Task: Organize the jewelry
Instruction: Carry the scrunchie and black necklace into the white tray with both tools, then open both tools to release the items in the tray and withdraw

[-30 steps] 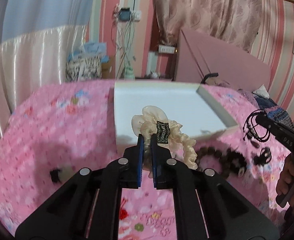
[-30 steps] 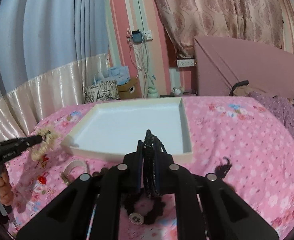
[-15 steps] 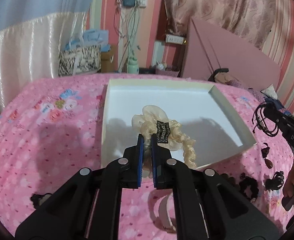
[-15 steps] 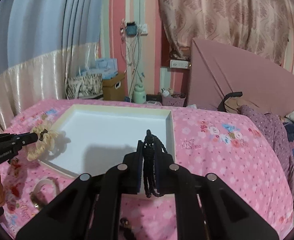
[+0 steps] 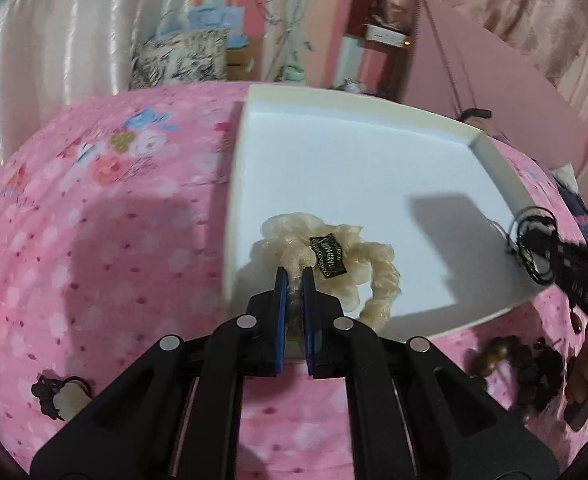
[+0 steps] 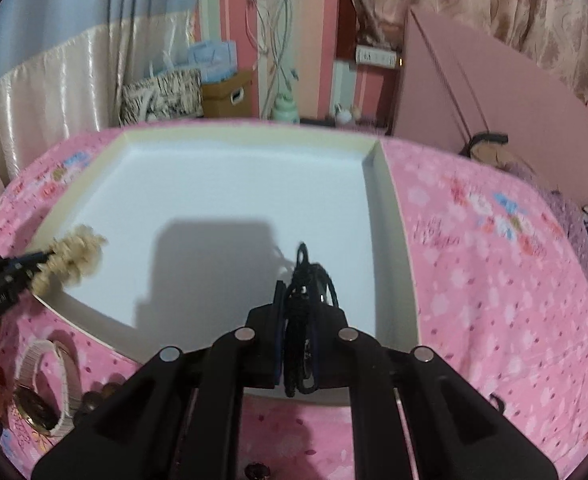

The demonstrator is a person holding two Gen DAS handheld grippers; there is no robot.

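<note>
My left gripper [image 5: 294,276] is shut on a cream scrunchie [image 5: 333,256] with a small black label, held over the near left corner of the white tray [image 5: 357,168]. My right gripper [image 6: 295,292] is shut on a black cord necklace [image 6: 305,280], held over the tray's [image 6: 222,184] near right part. In the right wrist view the scrunchie [image 6: 74,258] and left gripper [image 6: 34,262] are at the left. In the left wrist view the right gripper [image 5: 541,240] with its black cords [image 5: 529,224] is at the right.
The tray lies on a pink floral bedspread [image 5: 94,248]. On the bedspread lie a dark beaded bracelet [image 5: 509,360], a black-and-white hair clip [image 5: 60,396], a cream watch band [image 6: 46,384] and a small black piece [image 6: 497,404]. A pink headboard [image 6: 493,92] stands behind.
Both grippers have moved forward over the tray, each still holding its item. The tray now fills more of both views.
</note>
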